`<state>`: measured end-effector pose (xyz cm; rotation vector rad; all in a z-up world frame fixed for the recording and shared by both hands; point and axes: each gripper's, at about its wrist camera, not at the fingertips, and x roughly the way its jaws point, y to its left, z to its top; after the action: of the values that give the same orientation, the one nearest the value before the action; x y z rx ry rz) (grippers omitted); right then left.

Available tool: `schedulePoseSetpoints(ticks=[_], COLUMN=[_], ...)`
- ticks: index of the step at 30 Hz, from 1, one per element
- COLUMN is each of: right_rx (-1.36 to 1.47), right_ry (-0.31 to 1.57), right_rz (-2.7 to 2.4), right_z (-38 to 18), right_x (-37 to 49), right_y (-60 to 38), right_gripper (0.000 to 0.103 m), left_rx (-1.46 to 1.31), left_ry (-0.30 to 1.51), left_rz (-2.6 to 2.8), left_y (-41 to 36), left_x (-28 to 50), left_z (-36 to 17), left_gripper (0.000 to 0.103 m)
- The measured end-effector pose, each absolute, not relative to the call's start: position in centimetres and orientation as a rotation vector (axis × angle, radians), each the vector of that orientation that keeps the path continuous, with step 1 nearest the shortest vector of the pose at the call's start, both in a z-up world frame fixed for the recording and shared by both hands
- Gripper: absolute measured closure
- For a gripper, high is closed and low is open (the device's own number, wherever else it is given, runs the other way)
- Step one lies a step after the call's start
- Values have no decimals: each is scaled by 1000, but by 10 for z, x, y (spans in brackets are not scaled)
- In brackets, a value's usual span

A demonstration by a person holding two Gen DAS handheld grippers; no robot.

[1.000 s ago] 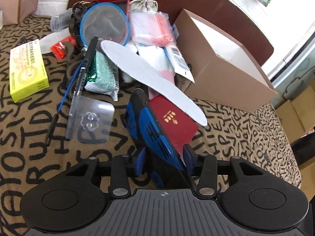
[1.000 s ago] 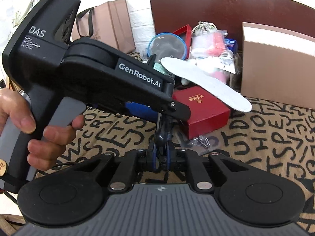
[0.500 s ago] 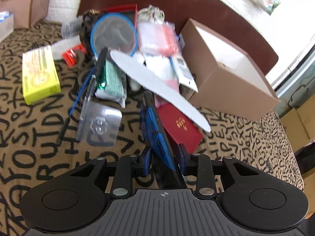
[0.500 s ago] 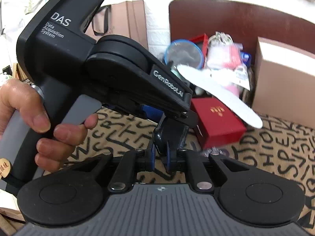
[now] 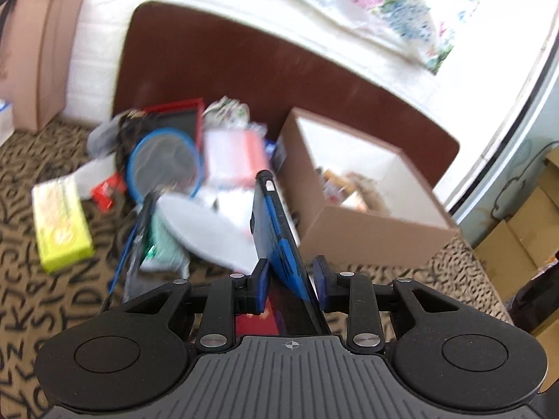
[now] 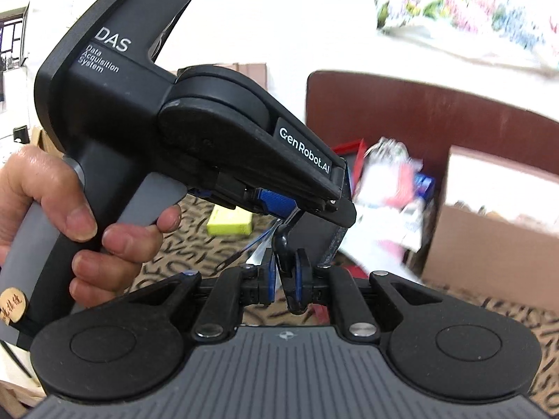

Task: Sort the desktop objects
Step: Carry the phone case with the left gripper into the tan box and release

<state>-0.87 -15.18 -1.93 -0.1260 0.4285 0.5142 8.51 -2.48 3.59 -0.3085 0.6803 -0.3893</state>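
Observation:
My left gripper [image 5: 290, 279] is shut on a flat blue and black case [image 5: 276, 230], held on edge and lifted above the patterned cloth. The case points toward an open brown cardboard box [image 5: 367, 216] at the right, which holds some items. My right gripper [image 6: 284, 281] is shut on a small dark rounded part [image 6: 282, 244] that hangs from the case's corner. The left gripper's black body [image 6: 216, 132] and the hand on it fill the right wrist view. A pile of desk items lies behind, among them a white insole [image 5: 206, 234] and a blue-rimmed round lid [image 5: 164, 164].
A yellow-green box [image 5: 61, 223] lies at the left on the cloth. A red box [image 5: 258, 317] shows under the left jaws. A green packet [image 5: 164, 248], pens [image 5: 134, 237] and pink bags [image 5: 230, 160] are in the pile. A brown headboard [image 5: 244, 70] stands behind.
Both grippers have risen with the blue case and tilted up. The case now stands higher off the cloth, nearer the open brown box. The view is blurred by motion.

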Motion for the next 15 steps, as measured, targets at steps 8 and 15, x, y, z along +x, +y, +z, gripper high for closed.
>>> schedulePoseSetpoints(ticks=[8,15], right_rx=[-152,-156], right_ry=[347,321], right_rz=[422,330], right_z=[7,21], right_x=[27,70], right_y=[-182,-213], right_gripper=[91,91], left_rx=[-278,-288], left_ry=[598,577], left_rz=[-470,-535], left_y=[-69,-105], left_x=[126,176], left_z=[66,78], left_gripper=[78,79])
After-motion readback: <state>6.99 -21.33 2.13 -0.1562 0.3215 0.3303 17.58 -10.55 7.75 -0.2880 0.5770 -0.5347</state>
